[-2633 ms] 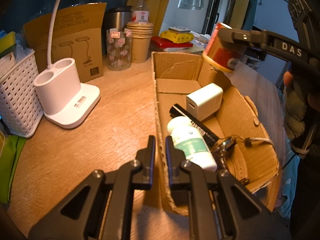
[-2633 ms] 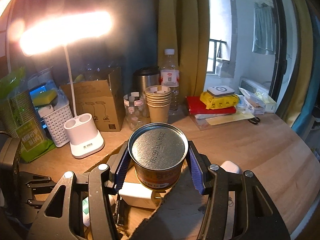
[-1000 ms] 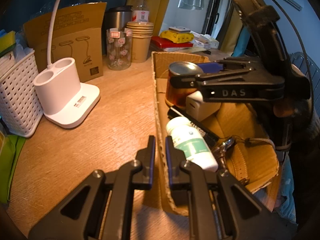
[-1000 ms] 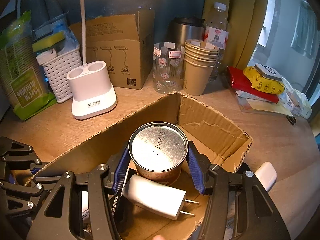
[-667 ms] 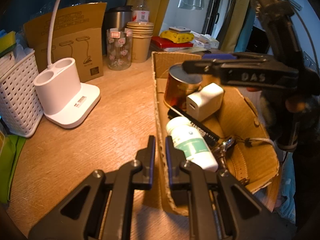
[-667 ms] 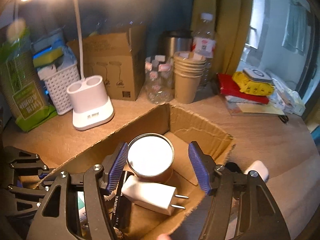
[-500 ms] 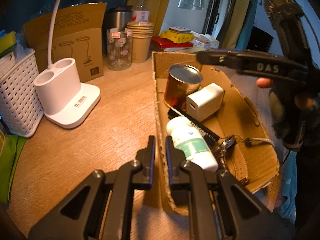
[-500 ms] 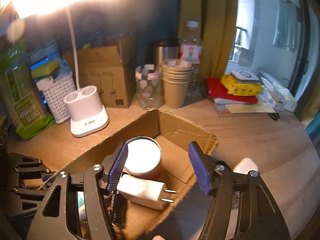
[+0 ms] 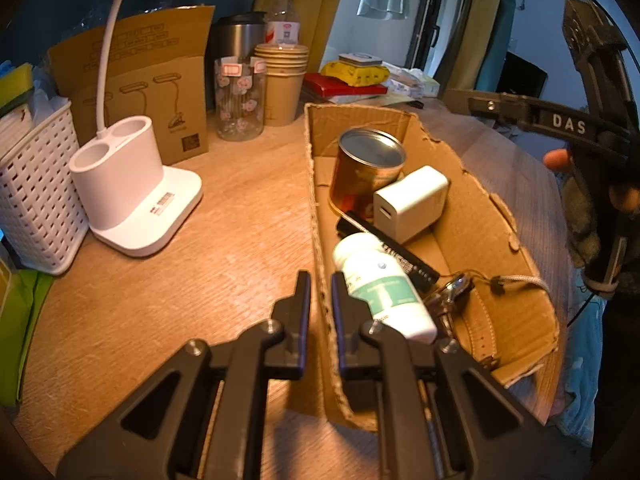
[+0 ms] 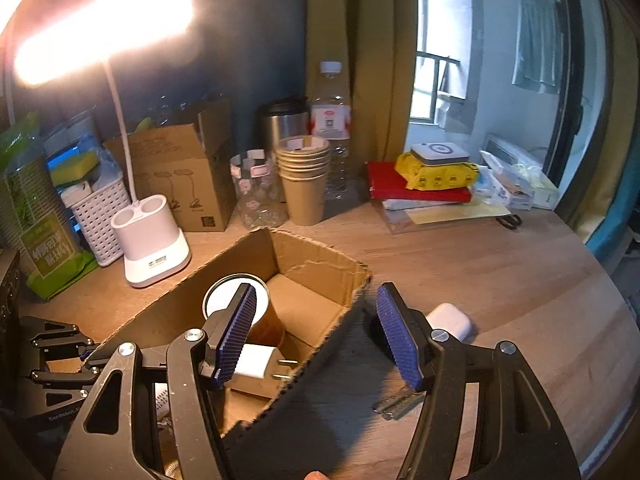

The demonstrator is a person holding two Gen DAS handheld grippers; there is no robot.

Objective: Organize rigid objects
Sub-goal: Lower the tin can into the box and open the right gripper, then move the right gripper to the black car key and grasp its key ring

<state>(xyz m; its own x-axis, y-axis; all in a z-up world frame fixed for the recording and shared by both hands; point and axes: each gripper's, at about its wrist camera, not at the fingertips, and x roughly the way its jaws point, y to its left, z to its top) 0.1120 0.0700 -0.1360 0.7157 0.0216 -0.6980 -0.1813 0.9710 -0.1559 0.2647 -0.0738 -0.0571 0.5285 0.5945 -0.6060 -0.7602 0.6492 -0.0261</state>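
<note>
An open cardboard box lies on the wooden table. A gold tin can stands upright at its far end. Next to the can are a white charger, a black tube, a white bottle with a green label and a leather-strap watch. My left gripper is shut on the box's near left wall. My right gripper hangs open and empty above the box's right wall, clear of the can. A white earbud case and a small metal piece lie on the table to its right.
Left of the box stand a white lamp base and a white basket. Along the back are a brown carton, a glass jar, stacked paper cups and a red book under a yellow pack. The table edge curves at right.
The right gripper lowered the can into the box's far end, opened off it, then lifted and drew back to the right. The left gripper has kept still on the box wall.
</note>
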